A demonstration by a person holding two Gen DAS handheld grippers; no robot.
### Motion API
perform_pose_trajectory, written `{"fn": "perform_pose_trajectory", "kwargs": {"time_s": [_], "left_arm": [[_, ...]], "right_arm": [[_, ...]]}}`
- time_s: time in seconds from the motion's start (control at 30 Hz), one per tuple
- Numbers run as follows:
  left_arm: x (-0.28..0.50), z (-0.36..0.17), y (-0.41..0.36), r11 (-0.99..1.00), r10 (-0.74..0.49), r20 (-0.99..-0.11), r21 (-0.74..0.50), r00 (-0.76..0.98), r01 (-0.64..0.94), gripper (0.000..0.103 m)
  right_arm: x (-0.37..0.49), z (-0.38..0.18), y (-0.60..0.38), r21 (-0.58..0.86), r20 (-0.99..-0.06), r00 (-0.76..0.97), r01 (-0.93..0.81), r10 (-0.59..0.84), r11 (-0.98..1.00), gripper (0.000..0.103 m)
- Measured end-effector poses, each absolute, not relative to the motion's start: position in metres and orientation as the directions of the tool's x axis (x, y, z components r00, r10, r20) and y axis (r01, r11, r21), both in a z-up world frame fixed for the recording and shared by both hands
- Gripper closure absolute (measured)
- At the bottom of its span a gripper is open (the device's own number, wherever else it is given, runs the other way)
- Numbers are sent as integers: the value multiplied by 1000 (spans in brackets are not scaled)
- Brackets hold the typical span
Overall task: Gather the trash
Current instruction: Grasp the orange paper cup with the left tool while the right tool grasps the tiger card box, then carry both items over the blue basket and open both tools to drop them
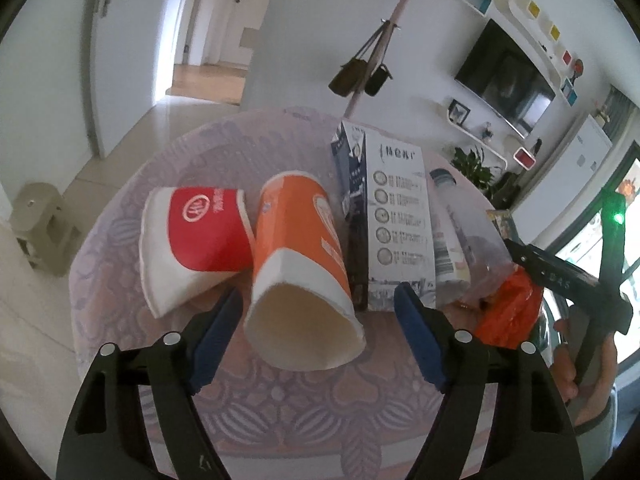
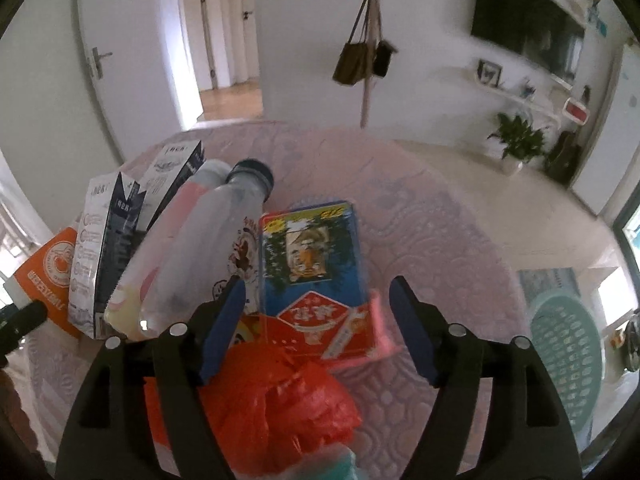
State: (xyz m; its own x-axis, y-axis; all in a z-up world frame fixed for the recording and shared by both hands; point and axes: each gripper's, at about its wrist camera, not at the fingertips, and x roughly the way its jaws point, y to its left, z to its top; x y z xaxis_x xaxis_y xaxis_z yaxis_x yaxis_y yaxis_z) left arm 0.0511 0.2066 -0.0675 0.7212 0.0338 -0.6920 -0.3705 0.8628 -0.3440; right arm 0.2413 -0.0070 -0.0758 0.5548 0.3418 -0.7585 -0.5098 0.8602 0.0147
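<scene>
Straddling an orange cup (image 1: 300, 264) lying on the round table (image 1: 120, 280), the left gripper (image 1: 318, 324) has parted jaws, untouching.
Beside the cup lie a carton (image 1: 400, 224) and bottle (image 2: 216, 236); the right gripper (image 2: 318, 320) gapes over a red bag (image 2: 280, 404).

The left gripper (image 1: 318, 312) hung over a round table (image 1: 120, 280) covered with a patterned cloth, its blue-padded jaws apart on either side of the open mouth of an orange paper cup (image 1: 298, 264) lying on its side. A red paper cup (image 1: 192, 240) lay touching it. A milk carton (image 1: 394, 216), a plastic bottle (image 1: 460, 232) and an orange plastic bag (image 1: 510, 312) lay alongside. The right gripper (image 1: 560, 276) reached in nearby.
</scene>
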Motion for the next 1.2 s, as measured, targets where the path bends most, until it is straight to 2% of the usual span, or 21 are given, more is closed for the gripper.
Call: {"fn": "perform_pose_trajectory", "kwargs": {"time_s": [0.13,0.2,0.23,0.27,0.3,0.5,0.83,1.2], "left_arm": [[57,-73,203,868,25,-711,-333,703,-368,43],[59,-75,201,869,24,-720,-328,693,-370,52],[59,-75,201,869,22,-722,-329,692,-370,52],[57,-75,200,867,25,-720,-330,694,-373,54],[56,-75,199,866,27,-719,-330,695,-375,56],[47,-65,190,879,50,-681,-318,731,-356,67],[31,-30,164,906,53,-567,-319,822,-278,69],[67,7,96,956,-18,-510,-260,860,-134,69]], "right_arm": [[247,-83,3,-42,-773,564,-502,290,864,32],[246,-85,3,-46,-773,567,-496,283,867,33],[247,-85,3,-42,-771,569,-494,286,868,35],[247,-85,2,-38,-771,567,-496,291,868,43],[247,-85,1,-33,-772,565,-496,293,868,45],[243,-76,-15,13,-735,588,-486,338,874,45],[235,-37,-61,148,-601,666,-451,442,880,45],[231,-8,-132,163,-509,777,-335,370,928,45]]}}
